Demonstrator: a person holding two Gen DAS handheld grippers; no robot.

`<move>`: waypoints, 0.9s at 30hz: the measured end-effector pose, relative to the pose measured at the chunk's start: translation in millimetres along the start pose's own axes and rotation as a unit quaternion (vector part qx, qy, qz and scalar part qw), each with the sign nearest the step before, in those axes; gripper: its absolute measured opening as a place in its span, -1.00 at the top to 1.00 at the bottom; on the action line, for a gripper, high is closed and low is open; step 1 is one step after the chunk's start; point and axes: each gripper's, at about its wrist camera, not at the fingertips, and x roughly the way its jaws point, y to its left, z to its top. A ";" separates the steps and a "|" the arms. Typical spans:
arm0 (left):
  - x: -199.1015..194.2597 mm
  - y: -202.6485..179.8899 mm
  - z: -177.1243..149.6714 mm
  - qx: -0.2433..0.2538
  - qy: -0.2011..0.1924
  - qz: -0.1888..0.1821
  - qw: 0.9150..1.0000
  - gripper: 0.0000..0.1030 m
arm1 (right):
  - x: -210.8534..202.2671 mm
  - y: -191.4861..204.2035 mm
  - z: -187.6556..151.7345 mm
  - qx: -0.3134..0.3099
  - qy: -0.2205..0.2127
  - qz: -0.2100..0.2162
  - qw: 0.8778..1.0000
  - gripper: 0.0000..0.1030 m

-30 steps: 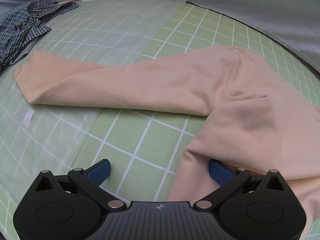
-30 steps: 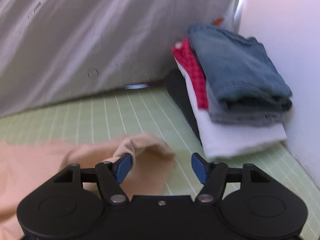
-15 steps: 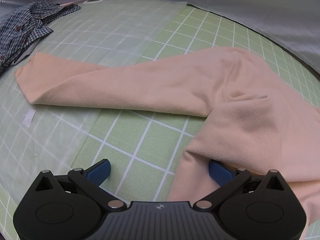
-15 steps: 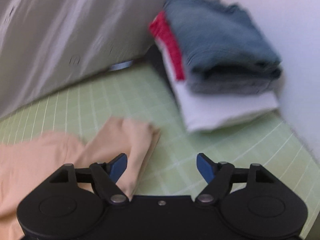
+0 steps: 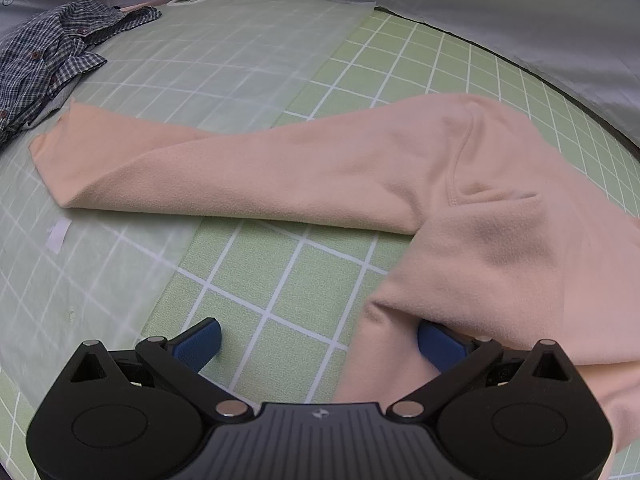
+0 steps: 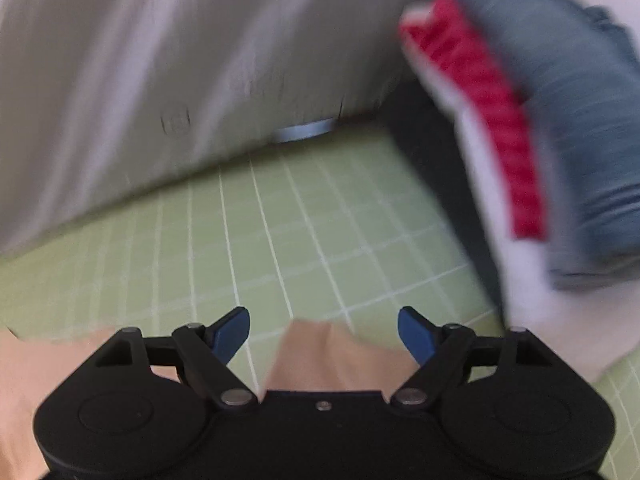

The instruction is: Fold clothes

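A peach fleece garment (image 5: 360, 172) lies spread on the green grid mat (image 5: 280, 280), one long sleeve reaching far left. My left gripper (image 5: 316, 332) is open just above the mat at the garment's near edge. Its left finger stands over bare mat, and a fold of fleece drapes over its right finger. In the blurred right wrist view my right gripper (image 6: 322, 320) is open. The end of a peach sleeve (image 6: 328, 356) lies flat on the mat low between its fingers, and neither pad touches it.
A crumpled blue plaid shirt (image 5: 52, 52) lies at the far left on a translucent sheet (image 5: 200, 60). A stack of folded clothes (image 6: 560, 120), denim on top, stands at the right by the wall. Grey fabric backdrop (image 6: 160, 60) closes the far side.
The right gripper's jaws widened and it swung across the mat. The sleeve end, earlier at its left finger, now lies between the fingers. The left view is unchanged.
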 end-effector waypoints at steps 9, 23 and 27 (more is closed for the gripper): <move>0.2 -0.9 -0.4 0.000 -0.002 0.000 1.000 -1.00 | -28.1 -11.6 -34.0 -0.025 -0.028 -0.032 0.999 0.84; 0.1 0.2 1.0 0.001 0.003 -0.001 1.000 -1.00 | -121.7 -55.8 -176.8 -0.019 0.047 -0.084 0.995 0.56; -0.1 0.2 1.6 0.000 0.006 -0.001 1.000 -1.00 | -126.4 -43.9 -150.6 -0.042 -0.011 -0.057 0.997 0.07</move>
